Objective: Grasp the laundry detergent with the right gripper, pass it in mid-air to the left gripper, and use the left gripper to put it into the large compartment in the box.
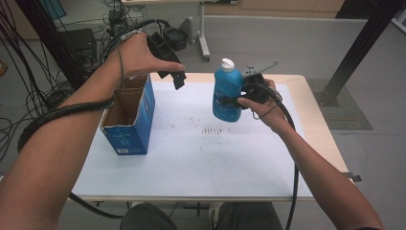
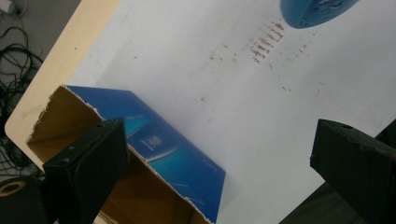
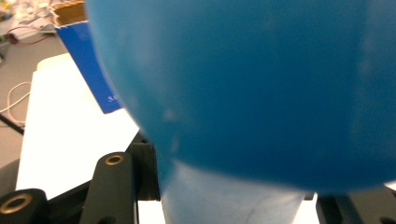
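Note:
A blue bottle (image 1: pixel 226 93) with a white cap hangs upright above the white table sheet (image 1: pixel 191 158), right of centre. My right gripper (image 1: pixel 234 100) is shut on its lower body from the right. In the right gripper view the bottle (image 3: pixel 257 84) bulges close to the lens between the jaws of the right gripper (image 3: pixel 233 200). My left gripper (image 1: pixel 171 75) hovers open and empty above the far end of an open blue cardboard box (image 1: pixel 131 122). In the left gripper view the left gripper (image 2: pixel 219 158) has its jaws wide apart over the box (image 2: pixel 173 154), and the bottle's base (image 2: pixel 313 11) hangs at top right.
Faint reddish marks (image 1: pixel 210 130) dot the sheet's middle. The box stands at the table's left edge, its brown inside showing nothing. Cables (image 1: pixel 28 91) and a black frame post (image 1: pixel 48 38) lie beyond the left side; another post (image 1: pixel 359 48) stands at the far right.

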